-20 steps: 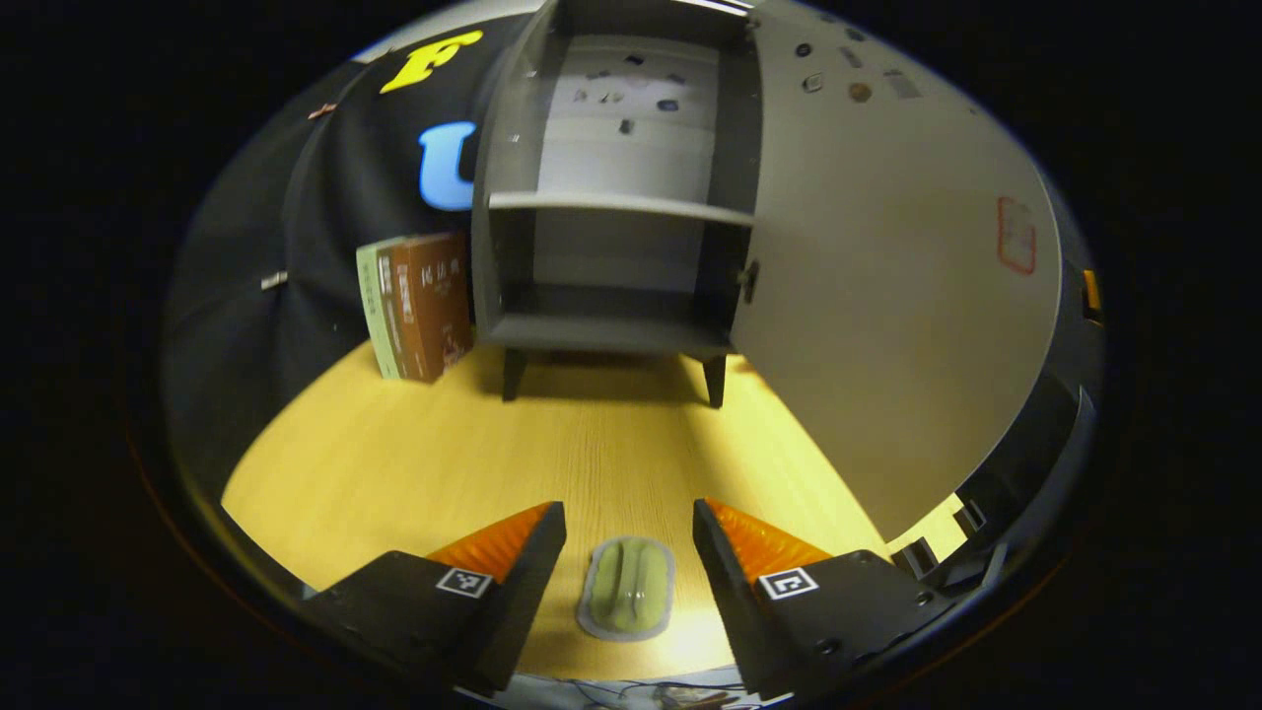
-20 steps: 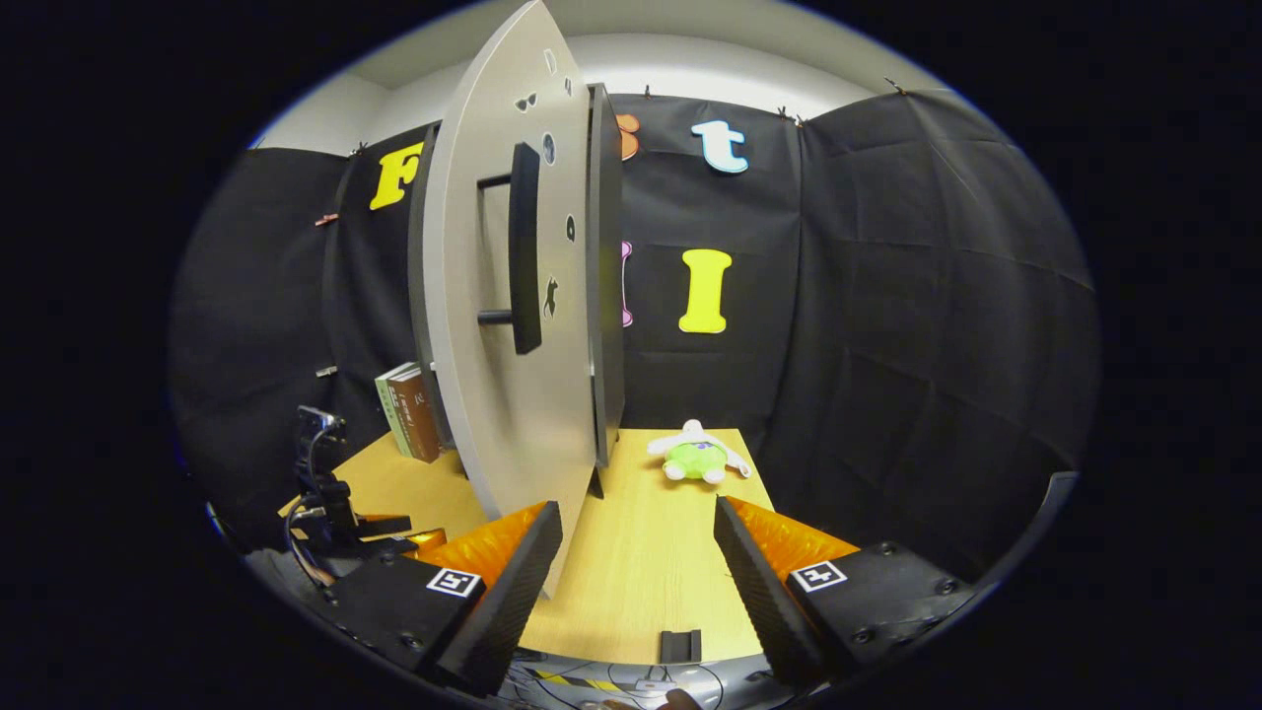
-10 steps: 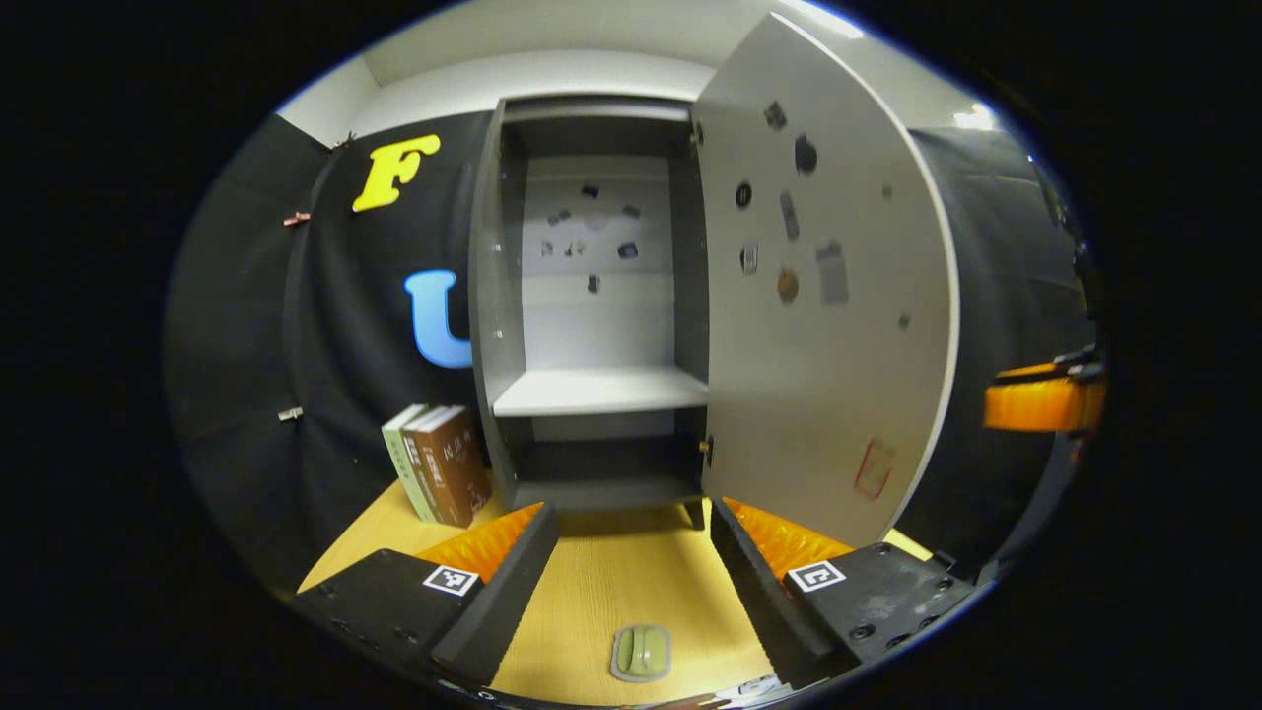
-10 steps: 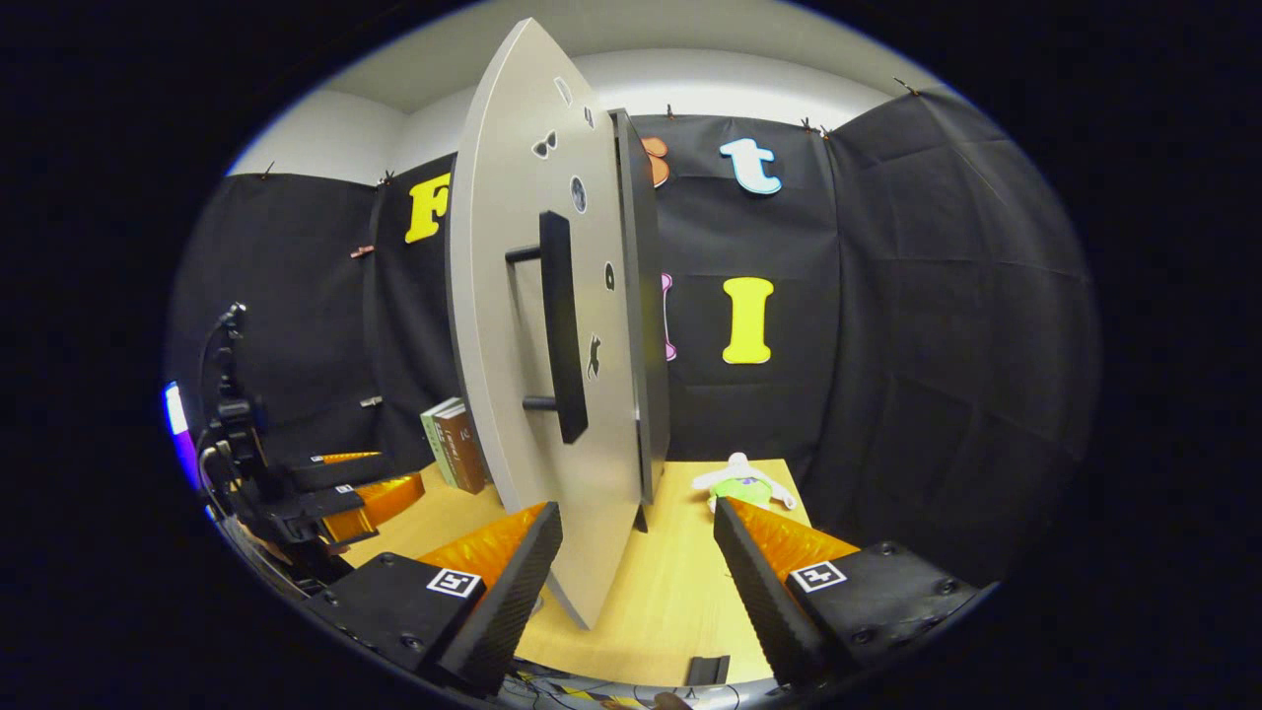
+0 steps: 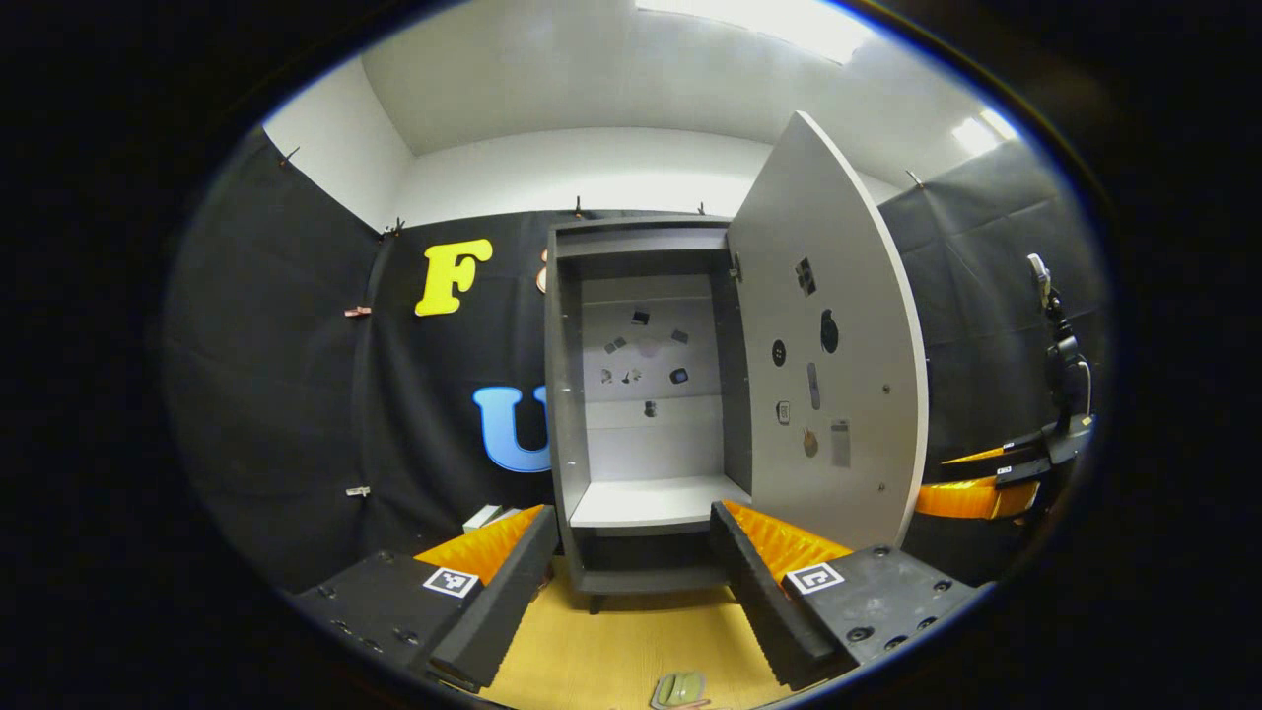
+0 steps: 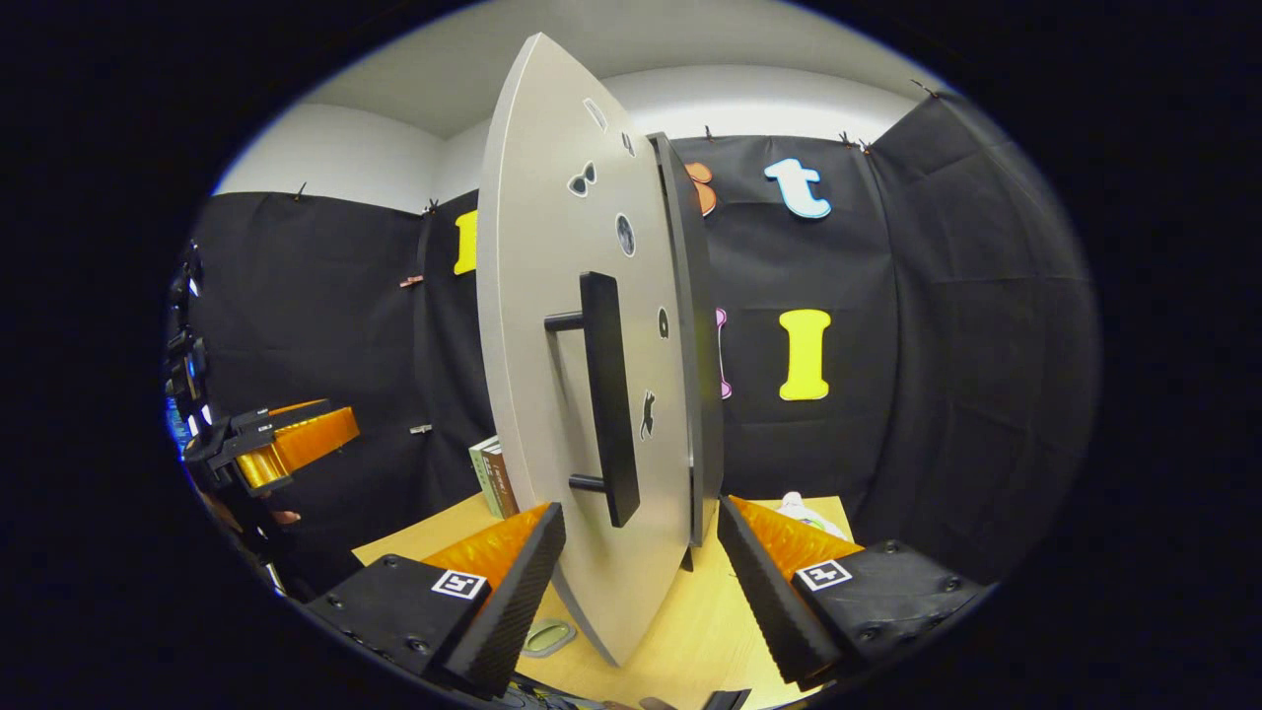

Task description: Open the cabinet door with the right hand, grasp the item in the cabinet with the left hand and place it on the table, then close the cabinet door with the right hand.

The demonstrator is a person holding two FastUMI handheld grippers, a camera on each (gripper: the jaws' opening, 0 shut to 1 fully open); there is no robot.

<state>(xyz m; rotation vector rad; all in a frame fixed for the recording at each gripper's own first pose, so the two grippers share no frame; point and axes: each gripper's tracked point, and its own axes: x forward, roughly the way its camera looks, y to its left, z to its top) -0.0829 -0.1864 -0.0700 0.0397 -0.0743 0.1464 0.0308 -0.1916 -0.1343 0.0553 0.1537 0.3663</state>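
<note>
The left gripper (image 5: 631, 572) had its fingers spread wide with nothing between them. Just below it, on the wooden table (image 5: 631, 651), lay the green oval item (image 5: 680, 689), nearer the lower edge of the view than half a second earlier. Beyond the fingertips stood the grey cabinet (image 5: 562, 394), its door (image 5: 828, 394) swung out to the gripper's right and its white shelf (image 5: 656, 503) bare; the cabinet sat lower and smaller in view than before. Small stickers dotted the door's inside and the back panel, none of them readable. The other gripper showed at far right.

The right gripper (image 6: 641, 582) was likewise spread, empty, with the door's edge standing between its fingers. The black bar handle (image 6: 606, 394) lay just ahead, closer than before. Books (image 6: 495, 476) leaned to its left; their spine lettering was too small to read.
</note>
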